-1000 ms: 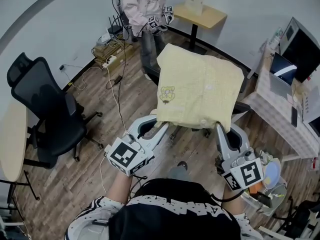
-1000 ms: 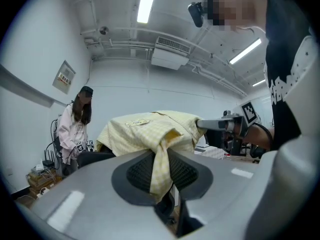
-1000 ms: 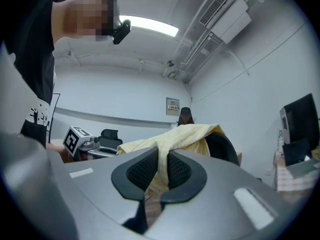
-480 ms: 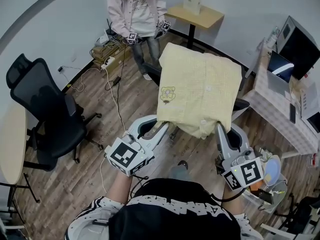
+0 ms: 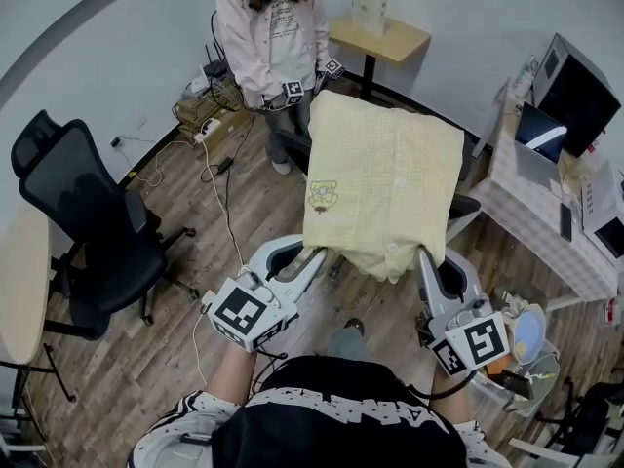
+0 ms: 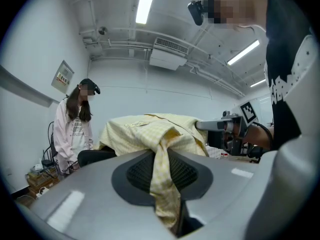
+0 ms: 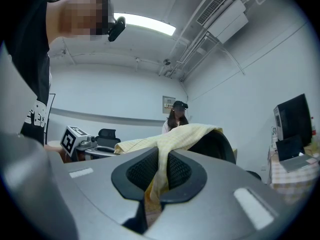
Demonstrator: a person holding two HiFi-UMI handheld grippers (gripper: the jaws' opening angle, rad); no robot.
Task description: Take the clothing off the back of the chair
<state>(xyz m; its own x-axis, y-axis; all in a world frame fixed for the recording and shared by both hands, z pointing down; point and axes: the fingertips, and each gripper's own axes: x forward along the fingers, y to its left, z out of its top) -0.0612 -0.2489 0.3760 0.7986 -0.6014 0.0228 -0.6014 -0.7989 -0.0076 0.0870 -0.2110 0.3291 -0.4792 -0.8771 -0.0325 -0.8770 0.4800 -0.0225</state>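
A pale yellow checked shirt (image 5: 385, 178) with a small bear patch is spread out flat in the air over a black office chair (image 5: 466, 206), of which only bits show at its edges. My left gripper (image 5: 317, 253) is shut on the shirt's near left hem (image 6: 162, 176). My right gripper (image 5: 426, 258) is shut on the near right hem (image 7: 159, 176). In the right gripper view the shirt (image 7: 172, 139) lies across the dark chair back (image 7: 212, 146). The far end of the shirt hides the rest of the chair.
A person (image 5: 273, 37) in a light jacket stands just beyond the shirt holding two marker grippers. Another black office chair (image 5: 83, 217) is at the left beside a round table (image 5: 21, 276). Cables (image 5: 219, 178) run over the wood floor. A desk with screens (image 5: 561, 193) stands at right.
The shirt and both grippers have hardly shifted. The person behind has stepped closer to the shirt's far edge.
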